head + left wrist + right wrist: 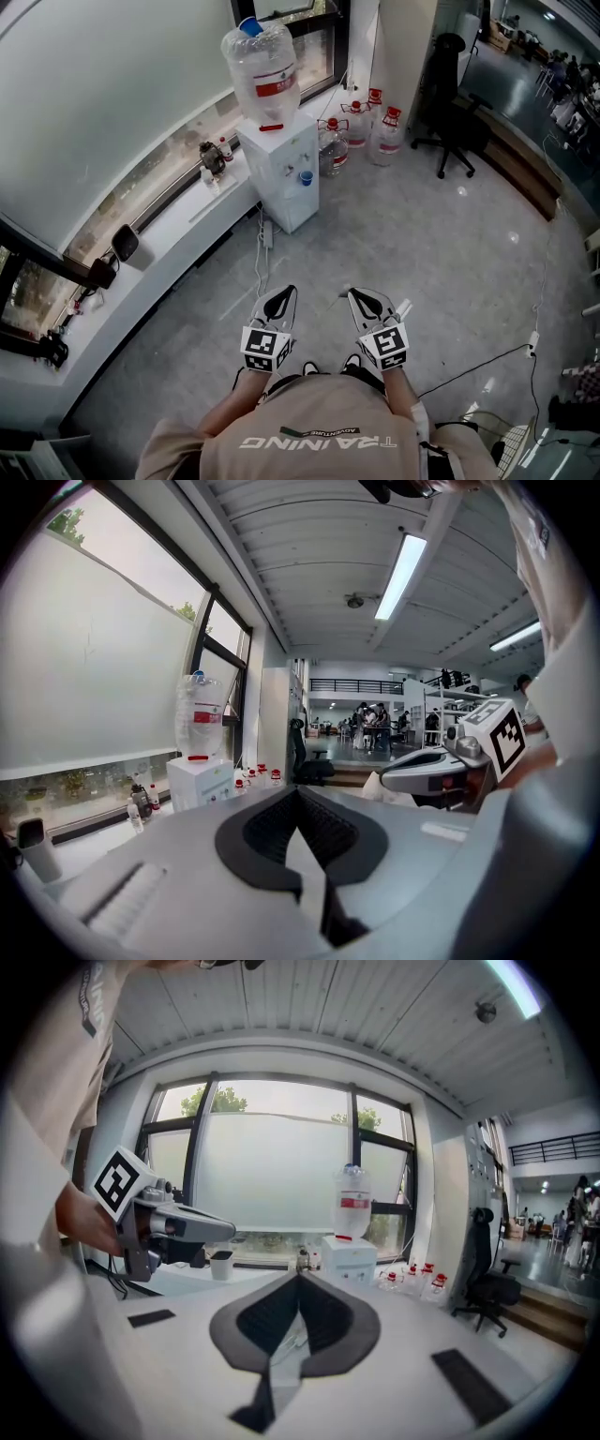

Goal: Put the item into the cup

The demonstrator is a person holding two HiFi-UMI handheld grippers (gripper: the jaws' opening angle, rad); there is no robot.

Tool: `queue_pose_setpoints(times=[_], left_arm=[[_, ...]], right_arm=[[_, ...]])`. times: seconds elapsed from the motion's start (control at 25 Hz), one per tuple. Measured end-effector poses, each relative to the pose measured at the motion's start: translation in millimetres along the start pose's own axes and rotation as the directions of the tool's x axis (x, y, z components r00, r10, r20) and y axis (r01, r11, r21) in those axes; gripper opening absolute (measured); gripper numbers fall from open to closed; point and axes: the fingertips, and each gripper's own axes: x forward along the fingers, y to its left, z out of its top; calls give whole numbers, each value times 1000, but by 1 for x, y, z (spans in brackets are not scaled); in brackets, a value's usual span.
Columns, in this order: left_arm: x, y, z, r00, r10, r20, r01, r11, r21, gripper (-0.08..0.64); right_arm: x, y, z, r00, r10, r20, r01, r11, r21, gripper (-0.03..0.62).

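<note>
Both pairs of jaws are pressed together, pinching nothing. The left gripper (288, 292) and right gripper (355, 293) are held side by side above the floor (422, 244). A cup (221, 1265) stands on the window bench (178, 234), well apart from them, left of the dispenser (281, 178).

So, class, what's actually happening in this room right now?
A person stands holding two grippers. The left gripper and right gripper are both shut and empty, held low in front, facing the white water dispenser. A white cup sits on the window ledge, apart from both. Nothing is being handled yet.
</note>
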Motion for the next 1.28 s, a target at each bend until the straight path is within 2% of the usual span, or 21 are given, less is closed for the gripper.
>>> queue_pose_setpoints(times=[0.32,0.56,0.88,1.12,1.28], left_arm=[[8,13,-9,999,-35,-11,35,999,-13,8],[29,22,-16,999,-32,-39,31,999,-25,8],[94,40,8,999,27,-38,-26,1000,8,8],[157,46,26,996,84,-31,-84,996,-15,8],[196,51,37,993,112,-29,-112,994,-14,8]], right_arm=[[9,8,-10,999,-17,-31,18,1000,16,12],[29,1,-19,999,24,-47,-23,999,24,12],[77,-68,-7,998,69,5,-69,997,17,12],[112,-133,13,994,106,31,-105,994,-23,12],[134,-166,13,988,147,36,-145,988,-57,12]])
